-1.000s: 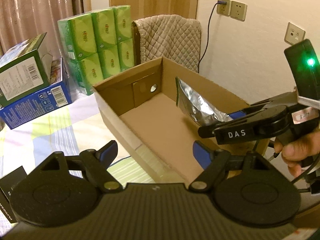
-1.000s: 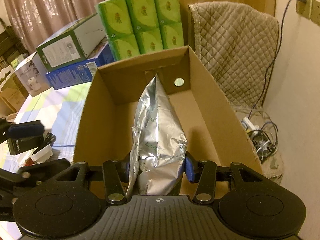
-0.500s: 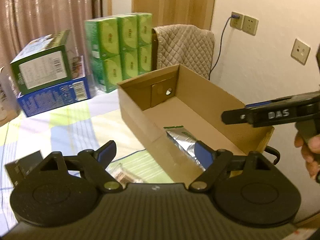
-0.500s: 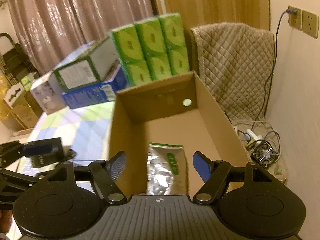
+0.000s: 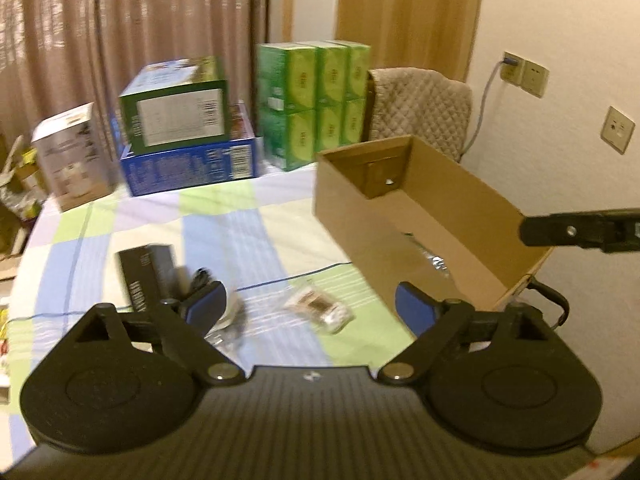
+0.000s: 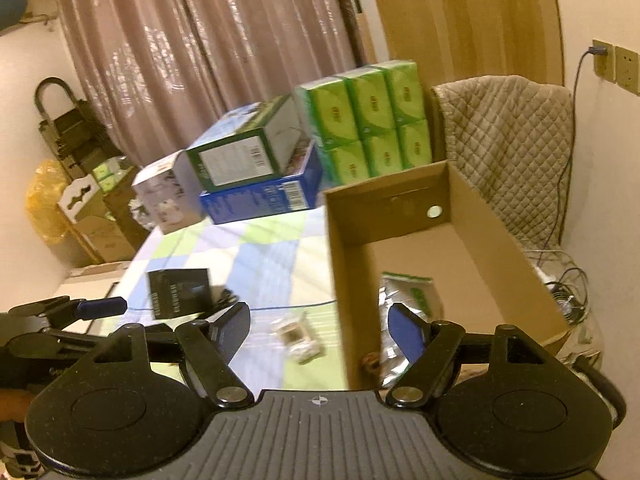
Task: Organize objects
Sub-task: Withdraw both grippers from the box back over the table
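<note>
1. While both grippers are held above the near end of the checked tablecloth [image 5: 224, 216], the left gripper [image 5: 308, 308] is seen with its jaws opening and nothing between its blue pads.
2. The right gripper [image 6: 320, 330] is held wide apart, and nothing is clamped by its pads; in the left wrist view only one of its black fingers [image 5: 576, 230] is seen, at the right edge over the box.
3. The cardboard box [image 6: 340, 264] is set on the right side of the table, open at the top.
4. The silver foil pouch [image 6: 404, 304] is laid flat on the floor of the box, near its front end, apart from both grippers.
5. A small clear packet [image 5: 320, 308] is left on the cloth just beside the box's left wall.
6. A black carton [image 5: 146, 276] is placed further left on the cloth, with a dark blurred item just beside it that cannot be made out.
7. The far edge of the table is lined with green tissue packs [image 5: 316, 100], a green box [image 5: 176, 116] stacked on a blue box [image 5: 192, 168], and a white box [image 5: 72, 160].
</note>
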{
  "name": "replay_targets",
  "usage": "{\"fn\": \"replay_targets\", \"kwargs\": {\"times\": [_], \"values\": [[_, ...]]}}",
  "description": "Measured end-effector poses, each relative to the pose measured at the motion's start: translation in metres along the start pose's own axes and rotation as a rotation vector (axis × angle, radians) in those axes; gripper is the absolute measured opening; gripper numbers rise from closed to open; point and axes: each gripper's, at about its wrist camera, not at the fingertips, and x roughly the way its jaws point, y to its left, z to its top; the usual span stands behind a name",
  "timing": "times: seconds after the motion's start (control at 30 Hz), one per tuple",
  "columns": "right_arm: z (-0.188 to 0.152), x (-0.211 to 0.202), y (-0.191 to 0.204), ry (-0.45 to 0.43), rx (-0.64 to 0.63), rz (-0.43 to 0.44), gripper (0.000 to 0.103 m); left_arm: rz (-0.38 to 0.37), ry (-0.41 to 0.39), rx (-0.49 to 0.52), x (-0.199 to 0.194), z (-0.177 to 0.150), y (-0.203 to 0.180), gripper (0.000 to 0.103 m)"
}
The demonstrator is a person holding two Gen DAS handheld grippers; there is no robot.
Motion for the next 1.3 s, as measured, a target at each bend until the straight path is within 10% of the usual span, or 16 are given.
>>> {"fn": "replay_targets", "kwargs": {"times": [0.5, 1.3], "values": [[-0.036, 0.026, 0.066, 0.003, -0.058, 0.072, 0.074, 0.146, 0.021, -0.09, -0.026, -0.055, 0.08, 0.094], [-0.1, 0.137, 0.074, 0.015, -0.201, -0.042, 0.074, 0.192, 0.028, -0.106, 0.051, -0.112, 0.119, 0.095]]}}
